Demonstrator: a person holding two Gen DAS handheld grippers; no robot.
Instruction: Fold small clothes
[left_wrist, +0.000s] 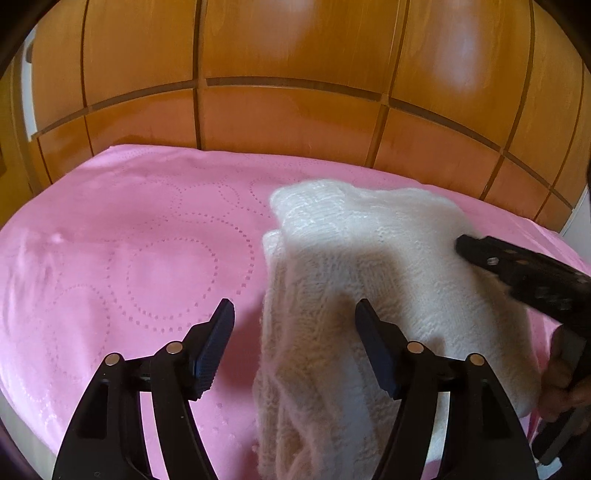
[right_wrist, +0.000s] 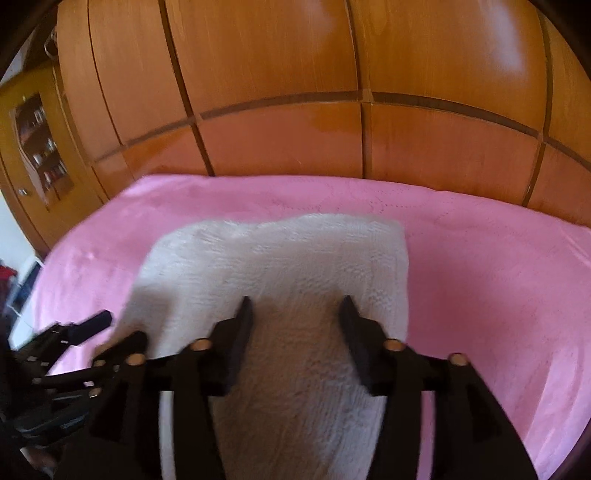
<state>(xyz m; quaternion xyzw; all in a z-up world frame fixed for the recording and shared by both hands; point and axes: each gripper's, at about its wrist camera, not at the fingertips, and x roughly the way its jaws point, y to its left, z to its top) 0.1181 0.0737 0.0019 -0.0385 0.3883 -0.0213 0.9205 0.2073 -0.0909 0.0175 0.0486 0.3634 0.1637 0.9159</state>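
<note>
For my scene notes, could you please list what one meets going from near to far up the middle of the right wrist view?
right gripper with fingers open → white knitted garment → pink bedspread → wooden wardrobe panels

Matte black plastic throughout on the left gripper (left_wrist: 295, 332): two broad curved arms, each pinned with round silver rivets, ending in flat fingers (left_wrist: 216, 347) faced with dark blue ribbed pads. Same black build on the right gripper (right_wrist: 295, 332), though with tan, wood-coloured pivot pins and plain dark fingers (right_wrist: 242, 343), somewhat blurred. Seen from the left wrist view, perforated black side plate with a small silver screw, and bare skin of the right hand (left_wrist: 561, 384) behind it.
</note>
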